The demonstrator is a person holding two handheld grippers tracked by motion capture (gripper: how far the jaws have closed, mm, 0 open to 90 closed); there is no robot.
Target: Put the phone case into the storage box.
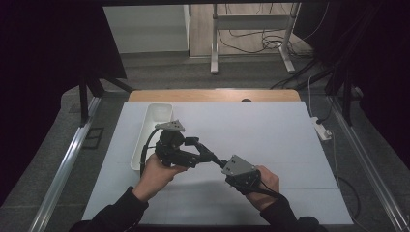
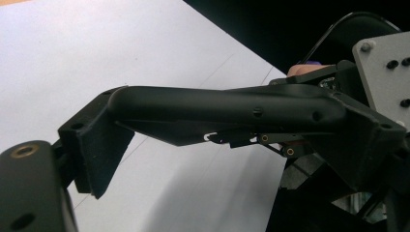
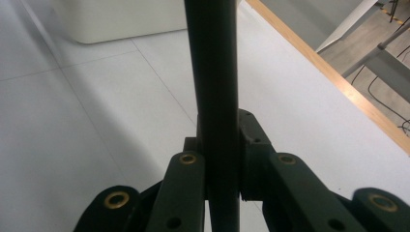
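Both grippers meet over the near middle of the white table cover (image 1: 275, 145), each held in one of the person's hands. My left gripper (image 1: 197, 151) points right and looks open. Its own jaw shows at the bottom left of the left gripper view. My right gripper (image 1: 216, 160) points up and left toward it, and its grey plate (image 1: 238, 166) faces up. The right gripper (image 3: 211, 24) has its two jaws pressed together into a single dark bar with nothing between them. The left gripper view shows those shut jaws lying across it, with the right gripper's fingertip pad (image 2: 99, 157) close to the left gripper's jaw.
A long white tray (image 1: 155, 121) stands at the left of the cover, just behind the left gripper, and the right gripper view shows the tray (image 3: 121, 19) ahead. A wooden table edge (image 1: 212, 95) runs along the back. A white power strip (image 1: 323, 131) lies off the right side.
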